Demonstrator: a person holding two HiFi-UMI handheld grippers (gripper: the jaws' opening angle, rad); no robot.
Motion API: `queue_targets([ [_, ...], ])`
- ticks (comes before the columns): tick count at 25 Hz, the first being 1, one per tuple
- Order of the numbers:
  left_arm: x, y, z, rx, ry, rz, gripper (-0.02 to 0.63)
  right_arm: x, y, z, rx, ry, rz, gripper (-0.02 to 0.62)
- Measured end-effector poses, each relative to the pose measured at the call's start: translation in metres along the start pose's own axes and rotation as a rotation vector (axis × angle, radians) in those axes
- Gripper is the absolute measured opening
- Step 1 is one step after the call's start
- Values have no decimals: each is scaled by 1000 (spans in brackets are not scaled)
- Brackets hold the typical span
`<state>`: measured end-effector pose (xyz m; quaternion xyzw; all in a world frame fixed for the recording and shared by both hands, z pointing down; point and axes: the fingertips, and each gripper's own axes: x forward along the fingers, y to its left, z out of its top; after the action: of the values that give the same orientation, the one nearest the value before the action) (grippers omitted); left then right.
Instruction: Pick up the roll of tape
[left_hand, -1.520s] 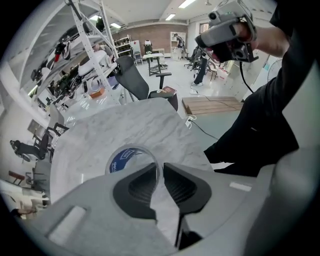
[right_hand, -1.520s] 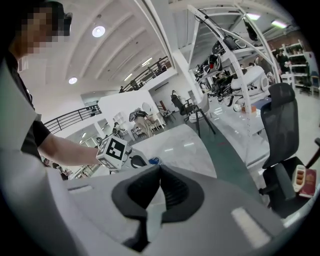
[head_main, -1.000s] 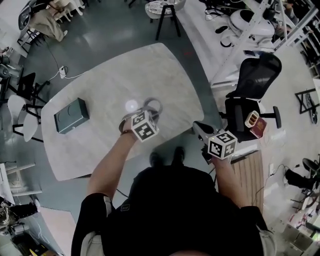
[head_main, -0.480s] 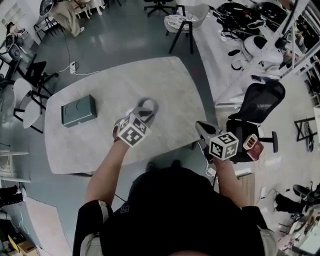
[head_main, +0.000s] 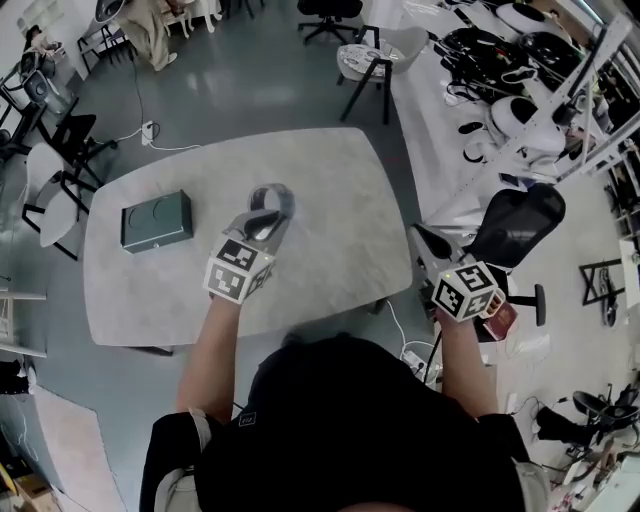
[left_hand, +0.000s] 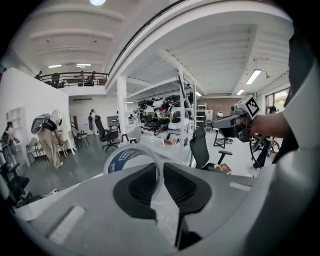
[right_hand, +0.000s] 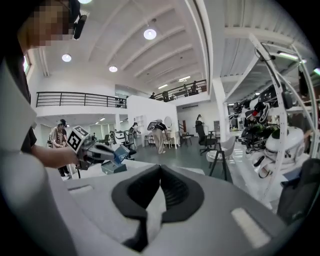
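Note:
The roll of tape (head_main: 272, 203) is a clear ring with a blue-printed core. My left gripper (head_main: 266, 218) is shut on the ring's wall and holds it in the air above the grey table (head_main: 340, 180). In the left gripper view the tape (left_hand: 131, 158) stands up between the two dark pads, one inside the ring and one outside. My right gripper (head_main: 424, 241) hangs off the table's right edge, shut with nothing in it. In the right gripper view its jaws (right_hand: 160, 169) meet at the tips, and the left gripper (right_hand: 97, 152) shows with the tape (right_hand: 120, 152).
A dark green box (head_main: 157, 221) lies on the table's left part. A black office chair (head_main: 520, 225) stands right of the table, close to my right hand. White shelving with gear (head_main: 520, 90) fills the far right. More chairs (head_main: 370, 50) stand beyond the table.
My left gripper has risen from the table with the tape in its jaws and has rolled. The right gripper has also come up, still shut and empty.

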<state>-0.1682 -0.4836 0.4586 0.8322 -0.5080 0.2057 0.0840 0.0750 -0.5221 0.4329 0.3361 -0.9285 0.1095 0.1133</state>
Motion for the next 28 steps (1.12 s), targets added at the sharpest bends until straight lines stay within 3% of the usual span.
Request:
queue_targets([
  [10,-16,12,27,-106,-128,45,55,-9,8,43,-53,-154,20,3],
  [18,-24,7,38,-149,-167,42,55,-15,22,37,-65,-158,59,2],
  [28,-26,-4,41,-154,-165,27,55,-31,18,24,-37,-161,25,2],
])
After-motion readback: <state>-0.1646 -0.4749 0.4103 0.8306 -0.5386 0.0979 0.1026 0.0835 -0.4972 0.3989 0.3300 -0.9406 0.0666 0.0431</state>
